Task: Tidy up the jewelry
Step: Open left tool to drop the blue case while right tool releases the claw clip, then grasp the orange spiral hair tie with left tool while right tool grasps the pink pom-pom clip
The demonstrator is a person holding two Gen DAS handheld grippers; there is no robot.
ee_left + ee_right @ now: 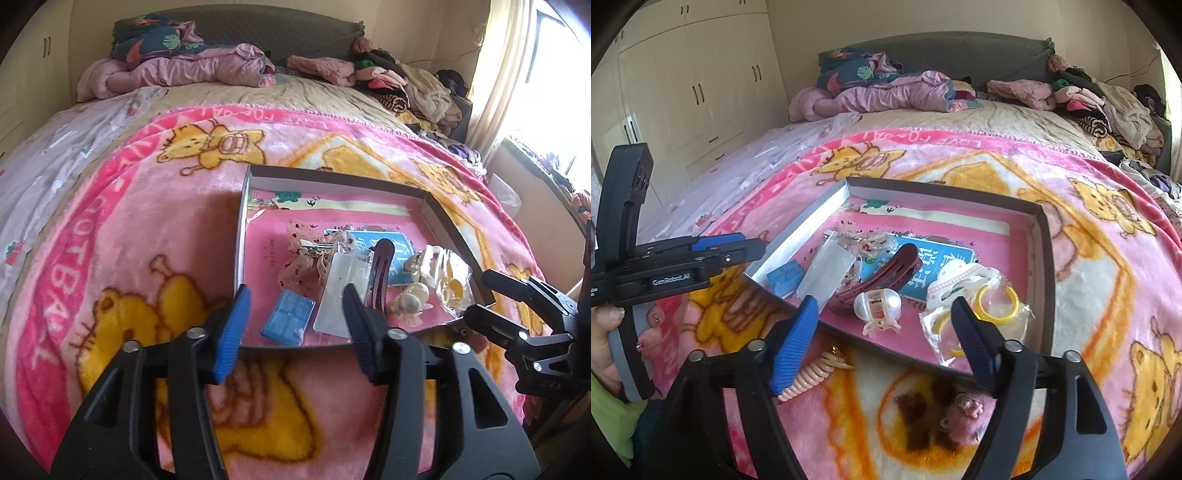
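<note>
A shallow dark-rimmed box [332, 173] [942, 188] with a pink lining lies on the cartoon-bear blanket. Inside are a dark red hair clip [380, 273] [882, 273], a pearly claw clip [408, 301] [877, 302], bagged yellow bangles [452, 284] [997, 302], a blue packet [288, 317] [785, 277], a clear bag [340, 291] [827, 269] and a spotted bow [303, 254]. My left gripper [295, 295] [753, 245] hovers open over the box's near left corner, holding nothing. My right gripper [884, 302] [478, 293] hangs open over the near edge, also holding nothing.
A peach coil hair tie [812, 376] and a pink fuzzy piece [964, 410] lie on the blanket [1089, 295] just outside the box's near rim. Piled clothes [1108, 107] and bedding [871, 92] fill the far end of the bed. A hand [613, 332] grips the left tool's handle.
</note>
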